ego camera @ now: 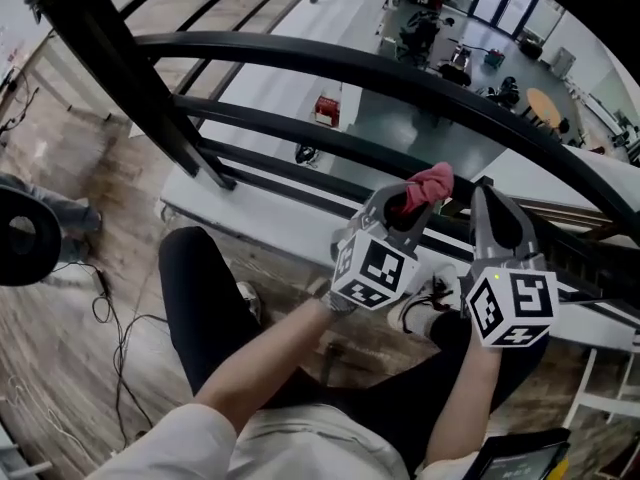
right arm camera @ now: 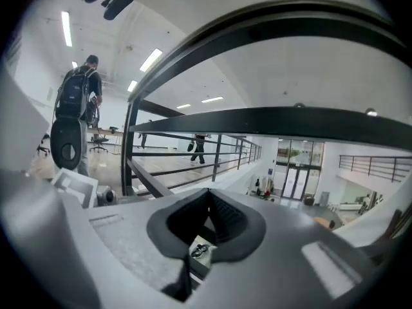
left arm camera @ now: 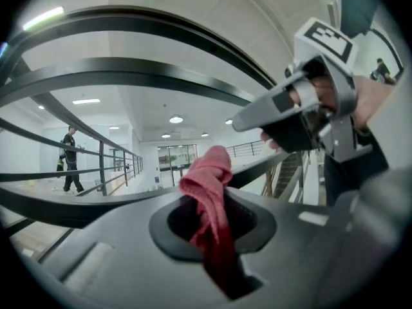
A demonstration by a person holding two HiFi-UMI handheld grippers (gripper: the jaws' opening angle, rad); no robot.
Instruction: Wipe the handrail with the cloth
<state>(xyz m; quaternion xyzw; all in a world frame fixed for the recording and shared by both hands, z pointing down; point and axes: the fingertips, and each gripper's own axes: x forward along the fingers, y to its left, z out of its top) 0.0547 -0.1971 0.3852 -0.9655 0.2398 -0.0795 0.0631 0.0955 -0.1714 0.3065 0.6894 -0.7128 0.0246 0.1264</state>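
Left claw [ego camera: 405, 201] pinching cloth [ego camera: 430, 181], tuft poking beyond | right claw [ego camera: 487, 196] closed, empty

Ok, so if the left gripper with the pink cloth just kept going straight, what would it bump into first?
Most likely the black rail bar that crosses just beyond the left gripper. The pink cloth pinched in its jaws would touch first. I can't tell exactly how near the bar is.

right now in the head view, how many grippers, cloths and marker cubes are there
grippers: 2, left gripper and right gripper
pink cloth: 1, clamped in the left gripper
marker cubes: 2, one per gripper
total: 5
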